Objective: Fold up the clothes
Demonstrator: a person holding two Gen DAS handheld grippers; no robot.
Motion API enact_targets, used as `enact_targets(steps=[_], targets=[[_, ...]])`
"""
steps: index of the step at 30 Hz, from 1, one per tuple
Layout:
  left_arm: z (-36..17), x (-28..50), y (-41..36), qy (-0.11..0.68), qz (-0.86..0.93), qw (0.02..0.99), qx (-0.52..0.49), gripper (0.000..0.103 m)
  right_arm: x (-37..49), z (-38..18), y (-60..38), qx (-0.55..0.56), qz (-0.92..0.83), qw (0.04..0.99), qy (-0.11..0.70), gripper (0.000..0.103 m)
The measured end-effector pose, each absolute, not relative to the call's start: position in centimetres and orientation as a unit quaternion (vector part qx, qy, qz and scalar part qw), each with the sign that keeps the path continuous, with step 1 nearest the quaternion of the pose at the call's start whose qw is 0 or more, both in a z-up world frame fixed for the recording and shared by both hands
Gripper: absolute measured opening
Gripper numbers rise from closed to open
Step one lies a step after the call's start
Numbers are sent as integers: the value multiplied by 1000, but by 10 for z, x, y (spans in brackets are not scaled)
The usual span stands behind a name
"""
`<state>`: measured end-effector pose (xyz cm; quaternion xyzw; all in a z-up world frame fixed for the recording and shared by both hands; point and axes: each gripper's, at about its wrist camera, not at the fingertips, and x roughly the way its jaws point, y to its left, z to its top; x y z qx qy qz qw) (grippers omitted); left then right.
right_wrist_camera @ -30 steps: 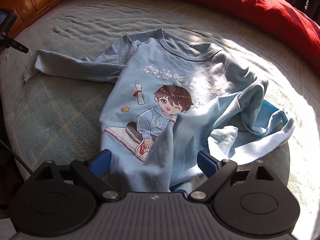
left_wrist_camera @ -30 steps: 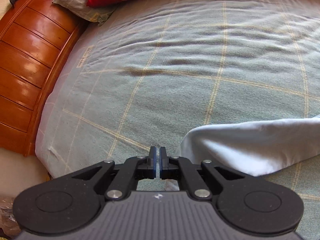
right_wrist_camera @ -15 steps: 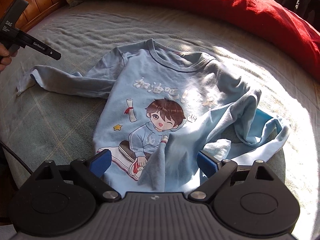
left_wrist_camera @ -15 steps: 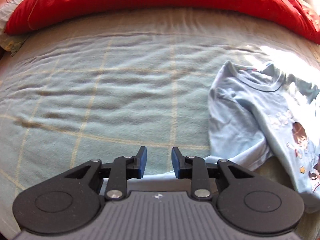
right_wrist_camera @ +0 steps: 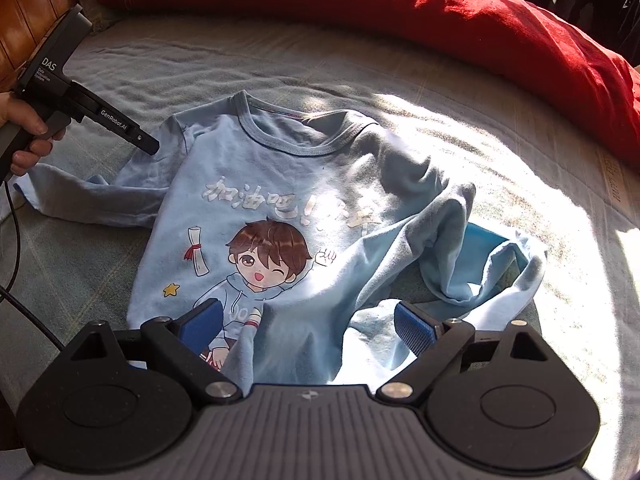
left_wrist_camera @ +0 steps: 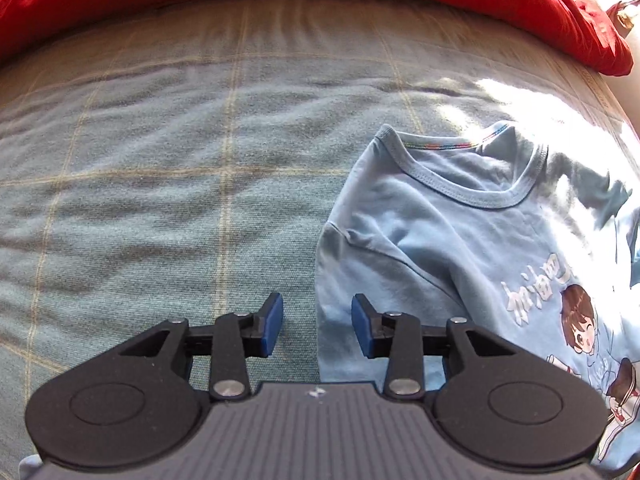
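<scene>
Right wrist: both tongs spread over the blue shirt, gripping nothing.

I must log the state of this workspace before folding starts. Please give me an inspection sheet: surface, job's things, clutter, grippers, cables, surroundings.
Surface: bed cover, grey-green with pale grid lines, wrinkled, part in bright sun.
Job's things: light blue shirt, print side up, one sleeve stretched out flat, the other side bunched.
Clutter: nothing seen.
Grippers: left gripper open, over the shirt's shoulder edge; right gripper open wide, over the hem.
Cables: black cable hanging below the left gripper's handle.
Surroundings: red bolster; wooden headboard.
</scene>
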<state>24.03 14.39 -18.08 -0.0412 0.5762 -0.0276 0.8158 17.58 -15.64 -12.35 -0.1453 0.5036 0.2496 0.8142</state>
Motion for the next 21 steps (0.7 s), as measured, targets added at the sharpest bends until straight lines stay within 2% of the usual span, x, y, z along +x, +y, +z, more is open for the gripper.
enact_targets(steps=[10,16,17,18,19,20,21], targets=[[-191,247,137,582,-42,812,-20,41,221,-128,-213,-106,133,847,504,95],[-192,248,134,581,-45,813,-6,42,247,-157,-246,-14,90,830,550,92],[-192,248,133,580,-46,813,-2,42,246,-160,-247,-15,91,826,556,80],[-192,248,133,579,-47,814,0,42,246,-162,-248,-16,93,822,561,64],[-192,247,133,579,-47,814,1,42,245,-164,-249,-16,94,818,567,55],[-192,247,133,579,-47,814,1,42,244,-167,-249,-17,95,814,573,38],[-193,247,133,579,-47,814,1,42,243,-169,-250,-18,96,810,578,28]])
